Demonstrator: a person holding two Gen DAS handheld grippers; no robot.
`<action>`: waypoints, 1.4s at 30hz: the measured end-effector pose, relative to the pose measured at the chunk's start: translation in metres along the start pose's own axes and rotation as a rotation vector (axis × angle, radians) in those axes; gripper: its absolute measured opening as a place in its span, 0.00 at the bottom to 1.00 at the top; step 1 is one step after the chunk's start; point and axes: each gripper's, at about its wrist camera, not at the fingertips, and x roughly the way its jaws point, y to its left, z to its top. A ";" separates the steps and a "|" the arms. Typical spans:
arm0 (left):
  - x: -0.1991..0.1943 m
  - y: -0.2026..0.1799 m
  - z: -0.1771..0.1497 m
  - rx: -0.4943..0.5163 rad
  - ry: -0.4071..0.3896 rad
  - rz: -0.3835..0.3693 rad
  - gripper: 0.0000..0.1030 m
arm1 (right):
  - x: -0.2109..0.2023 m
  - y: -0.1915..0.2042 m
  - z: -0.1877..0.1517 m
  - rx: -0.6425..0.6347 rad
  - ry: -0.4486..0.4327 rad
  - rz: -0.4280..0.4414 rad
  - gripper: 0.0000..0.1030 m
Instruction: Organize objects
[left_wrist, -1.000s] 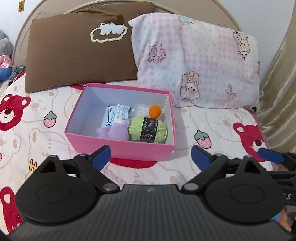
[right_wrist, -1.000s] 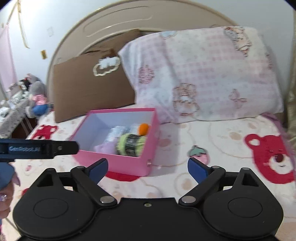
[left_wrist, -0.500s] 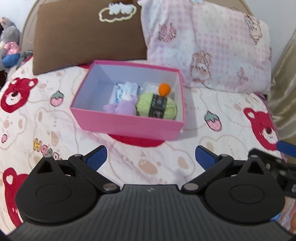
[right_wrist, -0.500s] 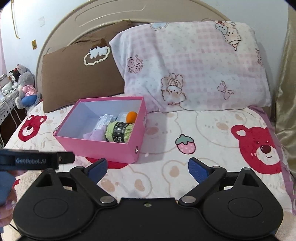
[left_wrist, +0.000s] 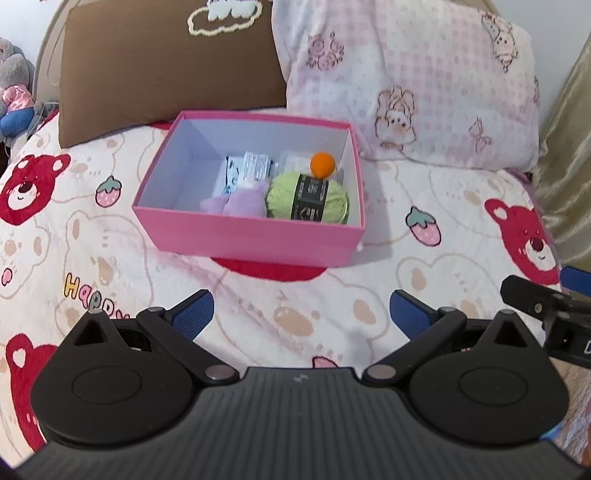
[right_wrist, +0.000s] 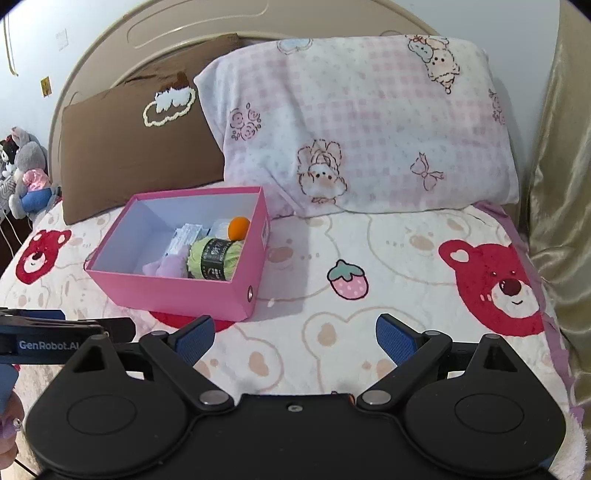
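Observation:
An open pink box (left_wrist: 243, 234) (right_wrist: 173, 288) sits on the bear-print bed. Inside lie a green yarn ball (left_wrist: 308, 197) (right_wrist: 216, 258), an orange ball (left_wrist: 322, 163) (right_wrist: 239, 227), a purple plush toy (left_wrist: 238, 203) (right_wrist: 168, 266) and white packets (left_wrist: 251, 170) (right_wrist: 184, 236). My left gripper (left_wrist: 301, 314) is open and empty, held back from the box's near side. My right gripper (right_wrist: 293, 334) is open and empty, in front of the box's right corner. Each gripper shows at the edge of the other's view.
A brown pillow (left_wrist: 166, 62) (right_wrist: 136, 147) and a pink checked pillow (left_wrist: 413, 81) (right_wrist: 362, 122) lean on the headboard behind the box. Plush toys (right_wrist: 26, 173) sit at the far left. A gold curtain (right_wrist: 561, 184) hangs on the right.
Both grippers have drawn back and risen from the box, so it looks smaller and lower. Both stay open and empty. The box's contents have not moved.

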 end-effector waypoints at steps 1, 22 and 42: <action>0.002 0.000 -0.001 0.001 0.005 0.001 1.00 | 0.000 0.001 -0.001 -0.005 0.002 -0.009 0.93; 0.002 0.011 -0.007 -0.047 0.031 0.004 1.00 | 0.009 0.003 -0.006 0.003 0.063 -0.061 0.93; 0.014 0.025 -0.015 -0.131 0.108 0.039 1.00 | 0.010 -0.010 -0.006 0.049 0.093 -0.085 0.93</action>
